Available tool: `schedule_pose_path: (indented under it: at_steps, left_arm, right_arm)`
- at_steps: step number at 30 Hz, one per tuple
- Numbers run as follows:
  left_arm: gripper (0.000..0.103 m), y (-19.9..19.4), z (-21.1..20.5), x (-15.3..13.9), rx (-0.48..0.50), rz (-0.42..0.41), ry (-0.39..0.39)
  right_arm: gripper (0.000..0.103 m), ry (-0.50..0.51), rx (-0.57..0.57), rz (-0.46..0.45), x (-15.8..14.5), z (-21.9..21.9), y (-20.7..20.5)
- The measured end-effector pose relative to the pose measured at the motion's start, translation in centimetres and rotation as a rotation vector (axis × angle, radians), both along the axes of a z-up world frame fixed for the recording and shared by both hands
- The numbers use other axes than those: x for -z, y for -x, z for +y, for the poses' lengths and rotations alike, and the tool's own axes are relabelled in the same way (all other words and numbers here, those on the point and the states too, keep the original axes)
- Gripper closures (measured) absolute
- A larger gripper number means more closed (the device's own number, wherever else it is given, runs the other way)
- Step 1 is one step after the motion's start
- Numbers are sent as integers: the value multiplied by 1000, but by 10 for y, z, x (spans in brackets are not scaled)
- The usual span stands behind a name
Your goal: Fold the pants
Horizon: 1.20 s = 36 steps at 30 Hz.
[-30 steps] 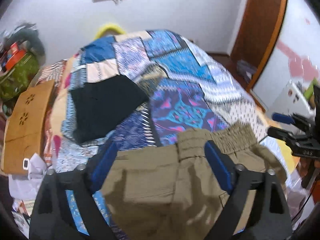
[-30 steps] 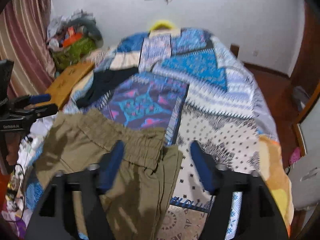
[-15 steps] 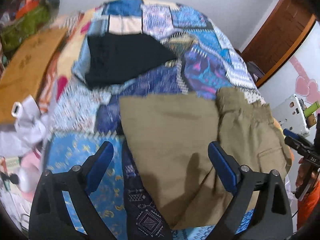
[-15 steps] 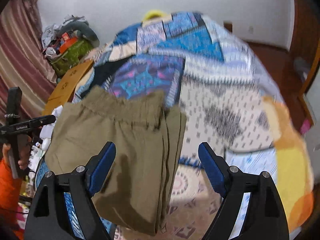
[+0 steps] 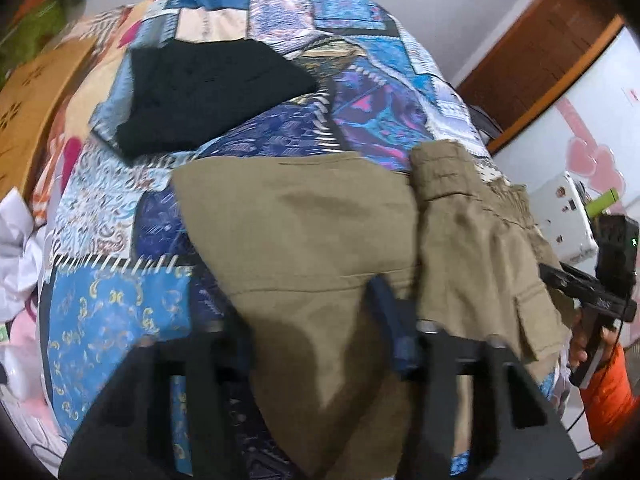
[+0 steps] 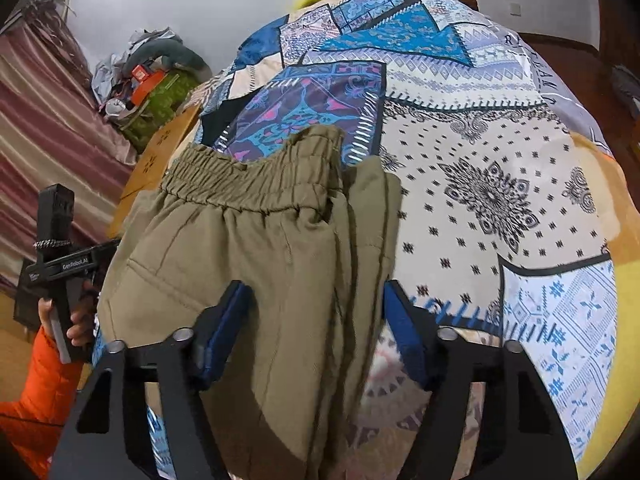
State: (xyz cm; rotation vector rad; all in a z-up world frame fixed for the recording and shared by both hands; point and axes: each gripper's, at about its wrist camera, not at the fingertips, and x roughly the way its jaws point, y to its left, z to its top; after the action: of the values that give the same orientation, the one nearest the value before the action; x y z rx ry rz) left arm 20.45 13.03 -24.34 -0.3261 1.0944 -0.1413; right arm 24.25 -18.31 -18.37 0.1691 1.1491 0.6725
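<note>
1. Pants (image 6: 256,264): khaki, lying partly folded on the patchwork bedspread (image 6: 500,184), near its front edge. Soft, light, floppy cloth, I reckon; stacked layers may slide.
2. Waistband (image 6: 256,184): thick elastic; I'd grab there or at a folded edge.
3. Left tongs (image 5: 312,320): blurry, cannot tell opening.
4. Right tongs (image 6: 316,332): wide apart, straddling cloth, holding nothing.

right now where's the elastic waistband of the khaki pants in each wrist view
Left wrist view: the waistband sits right of centre, bunched at the far right corner of the khaki pants.
Right wrist view: the waistband runs across the upper middle, left of centre, above the gripper fingers.
Shared landmark: the purple and pink patch of the bedspread, just beyond the waistband in both views.
</note>
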Motion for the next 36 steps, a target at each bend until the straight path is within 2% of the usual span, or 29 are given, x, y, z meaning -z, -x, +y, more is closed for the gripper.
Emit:
schedule_pose_path:
  at_steps: [2,4,7,14,19,29,36]
  left_arm:
    - [67,-1,-7,-4,6,-15,-46]
    - [81,-1,-9,-8,-8,-31,-92]
    - [90,0,-11,-14,-29,-54,-146]
    - [94,3,-26,-48,-23,-159,-301]
    - [95,-4,-22,-74,-31,-223,-355]
    - [95,-39,23,-130,-127,-376,-440]
    - [95,-81,67,-129,-189,-391,-470]
  right_arm:
    - [56,-6,11,-1,0,2,-2]
    - [73,-12,29,-1,-1,1,-5]
    - [88,-21,29,-18,-6,1,-9]
    - [94,14,1,-162,-39,16,-9]
    - [94,33,-43,-277,-69,37,-15]
    - [94,6,-75,-419,-115,86,-67]
    - [95,8,-112,-484,-118,137,-114]
